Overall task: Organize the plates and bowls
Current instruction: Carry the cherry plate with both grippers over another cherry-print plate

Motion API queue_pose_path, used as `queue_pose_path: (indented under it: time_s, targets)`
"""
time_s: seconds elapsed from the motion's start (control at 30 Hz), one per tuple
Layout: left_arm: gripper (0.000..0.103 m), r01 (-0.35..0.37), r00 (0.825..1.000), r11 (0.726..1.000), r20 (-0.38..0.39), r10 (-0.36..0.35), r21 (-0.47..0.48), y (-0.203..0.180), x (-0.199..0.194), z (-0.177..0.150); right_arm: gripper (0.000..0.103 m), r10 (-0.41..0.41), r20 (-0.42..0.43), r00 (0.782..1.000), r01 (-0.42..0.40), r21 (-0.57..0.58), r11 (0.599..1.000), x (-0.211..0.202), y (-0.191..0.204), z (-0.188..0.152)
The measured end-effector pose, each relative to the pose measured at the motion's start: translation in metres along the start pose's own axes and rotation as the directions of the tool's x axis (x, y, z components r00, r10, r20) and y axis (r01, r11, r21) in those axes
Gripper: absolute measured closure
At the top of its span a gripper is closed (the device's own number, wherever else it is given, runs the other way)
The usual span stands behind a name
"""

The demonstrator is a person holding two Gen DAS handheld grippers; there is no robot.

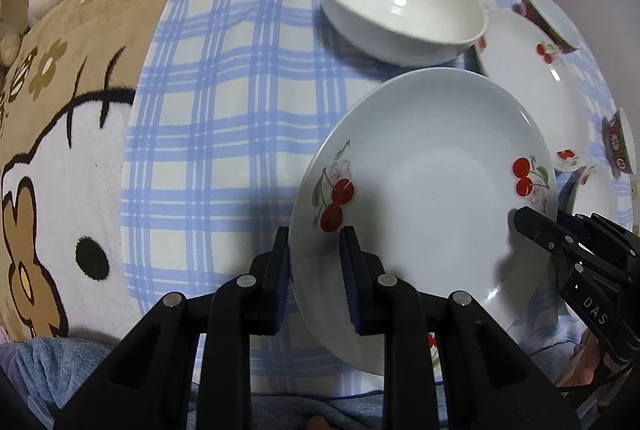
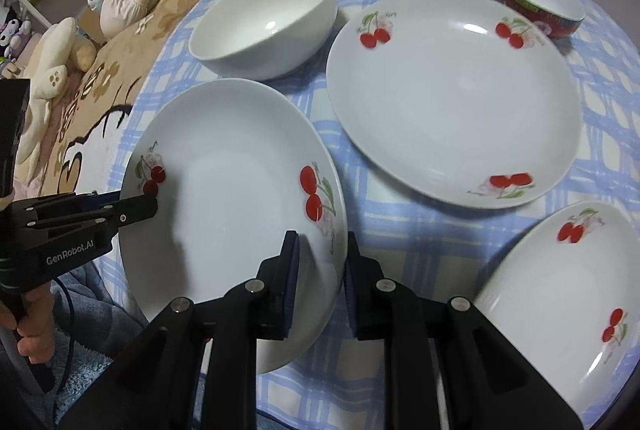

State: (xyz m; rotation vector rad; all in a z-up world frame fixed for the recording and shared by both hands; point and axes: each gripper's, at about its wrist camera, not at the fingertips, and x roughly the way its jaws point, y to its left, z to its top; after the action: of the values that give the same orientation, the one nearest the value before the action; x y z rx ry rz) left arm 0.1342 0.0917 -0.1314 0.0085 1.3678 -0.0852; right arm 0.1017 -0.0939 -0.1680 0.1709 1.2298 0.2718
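Observation:
A white plate with red cherries (image 1: pixel 432 198) (image 2: pixel 224 214) hangs tilted a little above the blue checked tablecloth. My left gripper (image 1: pixel 315 236) is shut on its left rim, with one pad above and one below the edge. On the opposite rim my right gripper (image 2: pixel 322 240) is shut the same way. Each gripper also shows in the other view: the right gripper (image 1: pixel 540 226) at the plate's far edge, the left gripper (image 2: pixel 148 206) at its left edge. A plain white bowl (image 1: pixel 400 6) (image 2: pixel 264 22) stands just behind the plate.
A larger cherry plate (image 2: pixel 452 98) lies to the right, a third cherry dish (image 2: pixel 560 294) at the near right edge. A red patterned bowl (image 2: pixel 536 2) stands at the back right, another red bowl (image 1: pixel 620 142) further right. A brown cartoon blanket (image 1: pixel 72 150) with plush toys lies left of the table.

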Motion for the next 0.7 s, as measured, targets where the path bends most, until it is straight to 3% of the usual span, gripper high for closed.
queue_pose_path:
  time_s: [0.47, 0.6, 0.7]
  targets:
    - [0.080, 0.059, 0.993, 0.997, 0.097, -0.063, 0.042, -0.024, -0.035, -0.013, 0.081, -0.007, 0.082, 0.997, 0.004, 0.040, 0.999, -0.044, -0.020, -0.007]
    - [0.080, 0.036, 0.993, 0.997, 0.107, -0.044, 0.075, -0.031, -0.032, -0.010, 0.081, -0.007, 0.092, 0.996, 0.004, 0.039, 0.999, -0.056, -0.023, -0.011]
    - [0.080, 0.081, 0.988, 0.995, 0.124, -0.088, 0.062, -0.035, -0.043, -0.008, 0.081, -0.015, 0.101, 0.995, 0.013, 0.025, 1.000, -0.070, -0.027, -0.012]
